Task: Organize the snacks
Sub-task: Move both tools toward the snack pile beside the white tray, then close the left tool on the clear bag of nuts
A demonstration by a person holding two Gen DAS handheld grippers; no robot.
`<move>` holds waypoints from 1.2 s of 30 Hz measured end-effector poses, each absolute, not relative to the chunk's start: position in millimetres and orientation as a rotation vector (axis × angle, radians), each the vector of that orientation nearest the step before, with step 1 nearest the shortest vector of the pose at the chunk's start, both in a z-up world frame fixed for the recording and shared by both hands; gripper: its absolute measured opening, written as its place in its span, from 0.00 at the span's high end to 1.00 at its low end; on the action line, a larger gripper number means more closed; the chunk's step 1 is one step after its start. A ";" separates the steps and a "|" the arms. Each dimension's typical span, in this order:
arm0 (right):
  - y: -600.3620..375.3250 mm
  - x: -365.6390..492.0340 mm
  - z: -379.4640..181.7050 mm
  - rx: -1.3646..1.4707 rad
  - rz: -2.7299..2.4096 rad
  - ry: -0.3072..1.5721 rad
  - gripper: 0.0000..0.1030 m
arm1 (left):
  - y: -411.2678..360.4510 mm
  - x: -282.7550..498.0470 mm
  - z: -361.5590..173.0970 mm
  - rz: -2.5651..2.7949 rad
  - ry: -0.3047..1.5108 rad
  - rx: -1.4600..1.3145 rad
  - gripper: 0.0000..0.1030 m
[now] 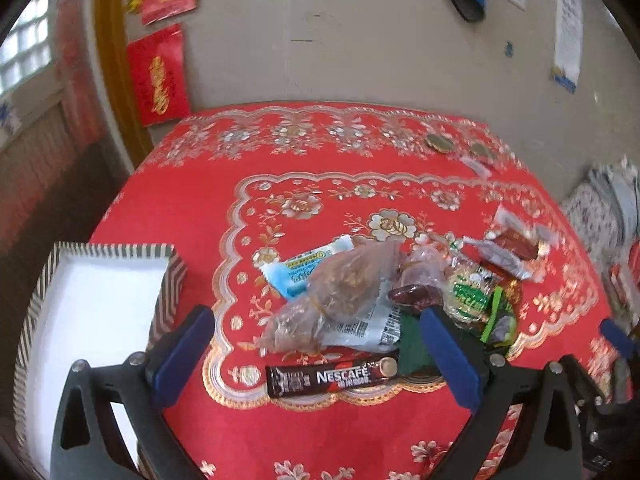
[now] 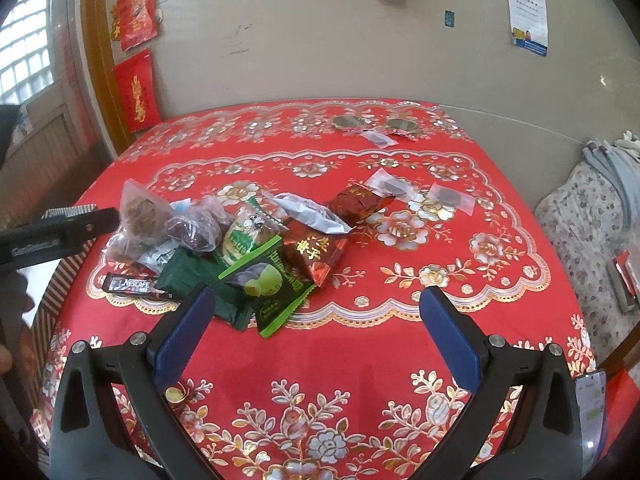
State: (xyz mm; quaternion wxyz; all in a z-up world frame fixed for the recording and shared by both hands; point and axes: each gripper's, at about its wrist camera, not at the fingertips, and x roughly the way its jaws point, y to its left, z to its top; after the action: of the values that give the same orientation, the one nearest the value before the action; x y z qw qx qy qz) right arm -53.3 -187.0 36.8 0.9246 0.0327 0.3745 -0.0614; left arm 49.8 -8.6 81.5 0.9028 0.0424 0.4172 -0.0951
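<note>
**Both claws wide over the snack heap; coffee stick nearest the left**

Left claw (image 1: 316,354): jaws spread wide, nothing between them. Right claw (image 2: 316,326): also spread wide, empty.

The counter under a red floral cloth with gold and silver trim (image 1: 328,432) carries a loose heap of wrapped snacks at centre frame in the left wrist view. Empty striped-rim white cardboard box (image 1: 92,312) sits at lower left of that frame, just beside the left claw's left finger.

Nearest item: the dark brown Nescafe coffee stick sachet (image 1: 332,378). It lies flat on the cloth at lower centre, between the two blue pads and slightly ahead of them. Its long axis runs left to right across the frame, so roughly across the claw opening rather than along the fingers. My read: the left claw would need to turn about a quarter way, or take the sachet across its short width, to close on it cleanly.

Behind the sachet: a clear plastic bag of brown snacks (image 1: 340,292) heaped on a silver-white wrapper, apparently touching it.

In the right wrist view the same sachet (image 2: 134,285) sits at left of frame, well off the claw's centre. A dark green packet with a lime picture (image 2: 272,286) lies closer, ahead and left of centre, tilted diagonally.

Judgement: left claw is better placed for the sachet, and the box is on its side; sorting appears not yet begun.
</note>
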 end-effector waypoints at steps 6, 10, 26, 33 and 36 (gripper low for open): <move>-185.2 -50.8 36.6 0.064 -0.098 0.768 0.00 | -8.4 65.7 71.9 -0.231 0.894 0.162 0.00; -179.9 -44.1 36.2 0.066 -0.068 0.777 0.00 | -8.9 71.3 63.2 -0.253 0.910 0.196 0.00; -148.4 -14.8 40.0 0.007 0.011 0.786 0.01 | -17.7 91.5 38.3 -0.354 0.980 0.226 0.31; -136.6 6.4 37.9 -0.012 0.047 0.811 0.14 | -11.7 89.8 39.8 -0.377 0.975 0.189 0.58; -133.9 21.1 34.7 0.013 0.096 0.847 0.20 | -5.8 86.9 43.9 -0.352 0.958 0.189 0.60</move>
State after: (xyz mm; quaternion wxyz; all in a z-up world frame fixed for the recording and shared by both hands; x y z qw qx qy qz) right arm 21.1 -133.9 34.7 0.9106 0.0062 0.4106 0.0464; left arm 86.9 -5.8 43.9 0.8684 0.0903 0.4577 -0.1681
